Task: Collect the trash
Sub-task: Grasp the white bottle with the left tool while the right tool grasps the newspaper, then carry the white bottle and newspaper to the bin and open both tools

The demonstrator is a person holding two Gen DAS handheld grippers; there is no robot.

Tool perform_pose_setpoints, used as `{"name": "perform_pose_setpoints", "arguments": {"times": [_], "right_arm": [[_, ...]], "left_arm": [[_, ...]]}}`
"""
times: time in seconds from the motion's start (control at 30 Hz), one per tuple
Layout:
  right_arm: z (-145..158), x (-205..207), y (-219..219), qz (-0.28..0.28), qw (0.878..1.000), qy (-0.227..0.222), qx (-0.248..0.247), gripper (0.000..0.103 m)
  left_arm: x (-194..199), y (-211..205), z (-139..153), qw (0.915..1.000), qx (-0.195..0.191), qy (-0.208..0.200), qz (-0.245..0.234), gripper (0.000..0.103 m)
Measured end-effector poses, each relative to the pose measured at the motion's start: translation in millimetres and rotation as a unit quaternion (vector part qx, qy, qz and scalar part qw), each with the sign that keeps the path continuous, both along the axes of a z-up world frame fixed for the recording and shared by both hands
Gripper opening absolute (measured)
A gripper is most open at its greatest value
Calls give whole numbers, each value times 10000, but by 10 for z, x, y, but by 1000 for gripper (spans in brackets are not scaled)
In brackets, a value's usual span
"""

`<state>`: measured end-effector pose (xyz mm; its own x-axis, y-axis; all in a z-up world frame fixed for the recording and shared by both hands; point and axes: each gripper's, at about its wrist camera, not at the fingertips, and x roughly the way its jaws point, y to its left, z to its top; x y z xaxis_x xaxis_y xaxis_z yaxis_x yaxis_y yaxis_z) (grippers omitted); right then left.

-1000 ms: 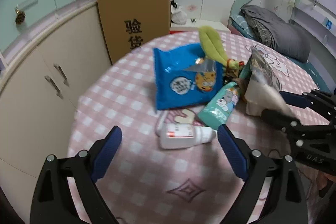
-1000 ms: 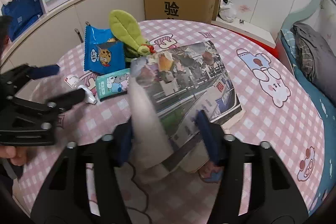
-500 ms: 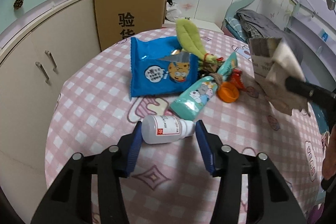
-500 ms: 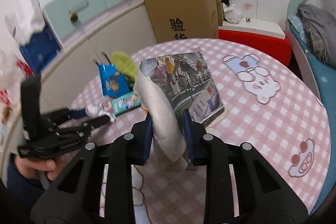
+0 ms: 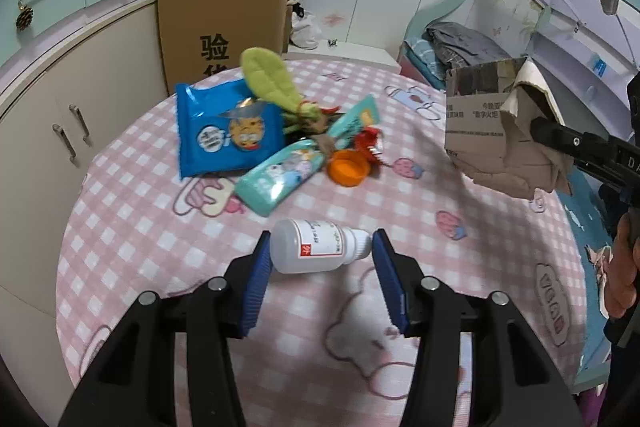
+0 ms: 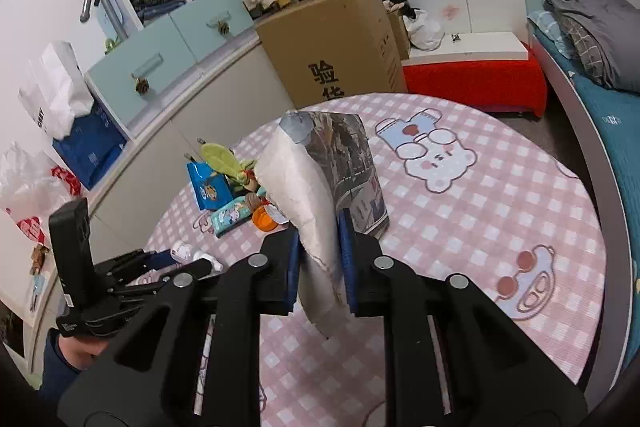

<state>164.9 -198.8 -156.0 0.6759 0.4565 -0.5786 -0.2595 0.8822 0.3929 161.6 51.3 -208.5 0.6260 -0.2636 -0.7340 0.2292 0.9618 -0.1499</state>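
Round table (image 5: 132, 195) carries one blue packet (image 5: 224, 135), one bottle (image 5: 316, 247).

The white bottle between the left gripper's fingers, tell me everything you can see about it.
The white bottle is small, opaque and plastic-looking, with a white label printed in red and a narrower white cap end. It lies on its side, crosswise between the left gripper's blue pads, base against the left pad and cap at the right pad. Behind it is the pink checked tablecloth; whether it is lifted is unclear.

Right tongs (image 6: 319, 259) clamp folded paper bag (image 6: 304, 187) above table (image 6: 500, 195).
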Motion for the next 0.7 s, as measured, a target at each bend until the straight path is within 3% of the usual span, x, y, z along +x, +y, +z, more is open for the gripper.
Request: {"name": "perform_pose_setpoints", "arguments": {"times": [0.27,0.3,0.33,0.7], "right_arm": [[172,-155,-474,-244,9987,-202,405,17],[192,-177,-543,-278,9983,-230,455,17],[211,-197,-607,-313,9980,-255,486,17],[363,-568,-1484,-1005,9915,-546,625,17]], "left_arm": [[-51,-342,292,9992,-125,-264,-261,49],[-39,-393,326,9991,-137,-296,-289,39],[-28,-482,376,9988,-189,-303,-345,39],[25,-1350,584,9927,-285,-486,-1064,39]]}}
